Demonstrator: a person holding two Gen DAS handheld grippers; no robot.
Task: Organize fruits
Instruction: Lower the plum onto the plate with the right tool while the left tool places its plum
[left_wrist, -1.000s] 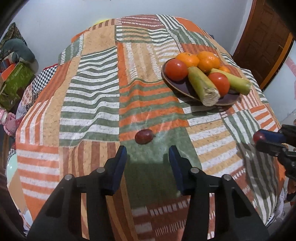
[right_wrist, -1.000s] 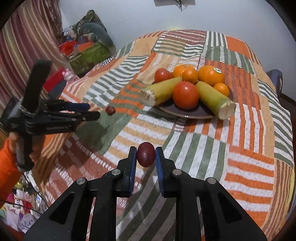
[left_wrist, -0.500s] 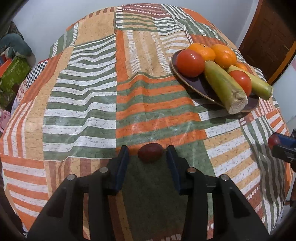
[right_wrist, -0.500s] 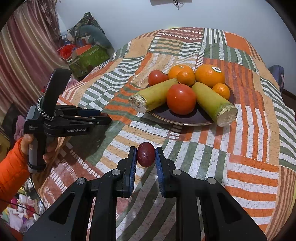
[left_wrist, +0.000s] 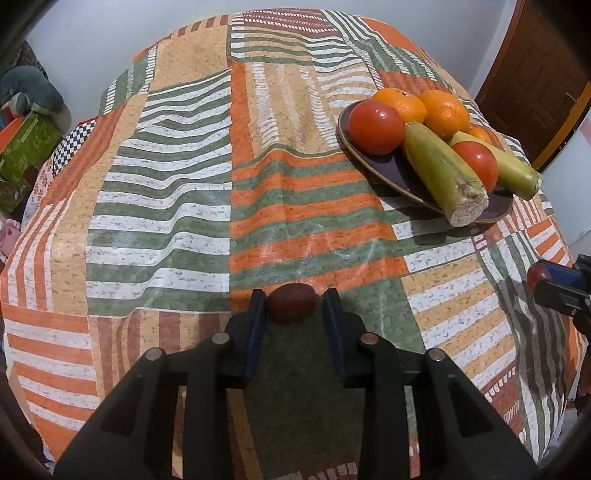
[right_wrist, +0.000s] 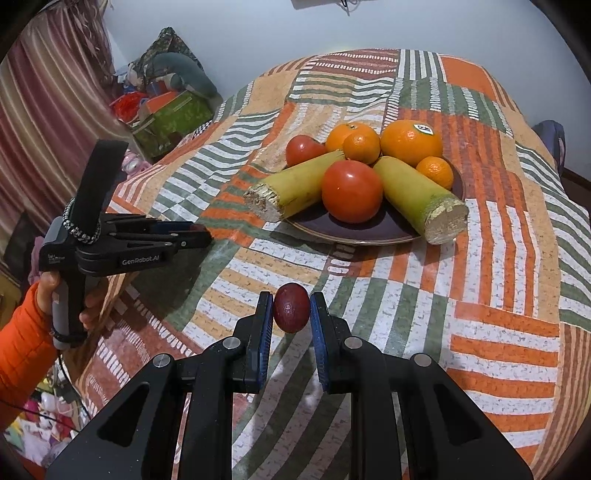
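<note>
Left gripper (left_wrist: 293, 306): jaws just closed onto small dark-red oval fruit (left_wrist: 291, 306) on striped patchwork table (left_wrist: 166, 206). Right gripper (right_wrist: 291, 308): clamping second dark-red fruit (right_wrist: 291, 308) aloft. Risk: smooth rounded skin squirting free on lift.

Bare tablecloth (left_wrist: 177, 206) lies open left of the heaped plate (left_wrist: 384, 170).

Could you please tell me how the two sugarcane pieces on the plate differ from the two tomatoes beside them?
The sugarcane pieces are long, yellow-green cylinders with rough, pale cut ends; the tomatoes are round, red and glossy. The sugarcane pieces stick out past the plate's rim; the tomatoes sit within it. All four share the plate with the oranges.
</note>
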